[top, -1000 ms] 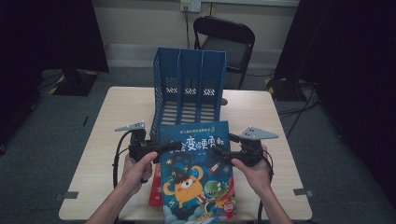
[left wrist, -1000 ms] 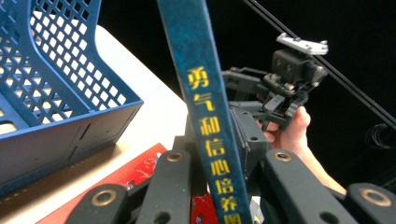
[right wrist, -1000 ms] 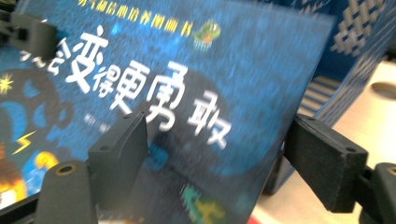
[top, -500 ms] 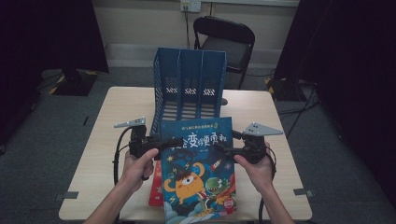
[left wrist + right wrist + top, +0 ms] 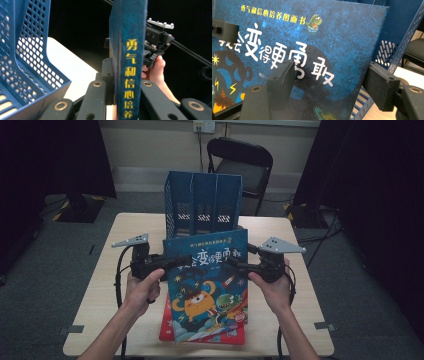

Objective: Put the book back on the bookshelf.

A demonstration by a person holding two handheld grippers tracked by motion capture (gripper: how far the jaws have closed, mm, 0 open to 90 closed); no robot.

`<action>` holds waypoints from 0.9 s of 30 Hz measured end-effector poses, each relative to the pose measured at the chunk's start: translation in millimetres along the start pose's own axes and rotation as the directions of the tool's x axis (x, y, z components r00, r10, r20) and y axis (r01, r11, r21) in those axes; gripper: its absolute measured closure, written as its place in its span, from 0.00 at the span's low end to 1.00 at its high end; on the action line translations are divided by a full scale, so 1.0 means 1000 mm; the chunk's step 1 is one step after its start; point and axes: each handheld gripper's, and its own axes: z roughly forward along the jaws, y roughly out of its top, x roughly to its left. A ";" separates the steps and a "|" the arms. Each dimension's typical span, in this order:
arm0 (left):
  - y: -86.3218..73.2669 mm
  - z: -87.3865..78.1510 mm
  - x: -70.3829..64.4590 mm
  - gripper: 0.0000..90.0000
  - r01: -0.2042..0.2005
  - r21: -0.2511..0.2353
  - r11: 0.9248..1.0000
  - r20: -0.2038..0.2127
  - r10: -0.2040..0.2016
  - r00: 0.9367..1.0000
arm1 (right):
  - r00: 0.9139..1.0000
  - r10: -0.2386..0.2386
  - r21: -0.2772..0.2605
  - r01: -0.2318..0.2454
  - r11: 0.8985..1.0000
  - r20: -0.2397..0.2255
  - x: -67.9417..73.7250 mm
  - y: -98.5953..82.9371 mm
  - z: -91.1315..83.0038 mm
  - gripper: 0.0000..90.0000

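Blue picture book (image 5: 207, 270) raised at frame centre before the blue file rack (image 5: 202, 202), left gripper (image 5: 172, 262) pinching its spine edge, right gripper (image 5: 240, 265) spread wide beside its right edge, red book (image 5: 167, 332) flat on the table (image 5: 100, 285) beneath

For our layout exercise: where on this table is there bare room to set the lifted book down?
Bare tabletop lies left of the left hand, and more right of the right hand. The middle is crowded: blue file rack behind, lifted book, red book beneath.
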 end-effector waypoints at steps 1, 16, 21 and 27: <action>0.002 0.000 -0.001 0.92 -0.008 -0.002 1.000 -0.002 0.008 1.000 | 1.000 -0.005 -0.005 0.005 1.000 0.001 0.000 0.002 0.001 0.32; 0.014 0.000 -0.026 0.89 -0.295 0.029 0.955 -0.072 0.296 0.952 | 0.999 -0.035 -0.130 0.038 0.991 0.027 0.004 0.013 -0.010 0.40; 0.010 -0.001 -0.030 0.88 -0.288 0.034 0.957 -0.050 0.290 0.956 | 0.996 -0.092 -0.124 0.094 0.988 0.019 0.019 0.004 -0.011 0.39; 0.008 -0.001 -0.036 0.90 -0.275 0.043 0.961 -0.025 0.276 0.961 | 0.996 -0.074 -0.107 0.069 0.992 -0.044 0.014 -0.005 -0.014 0.39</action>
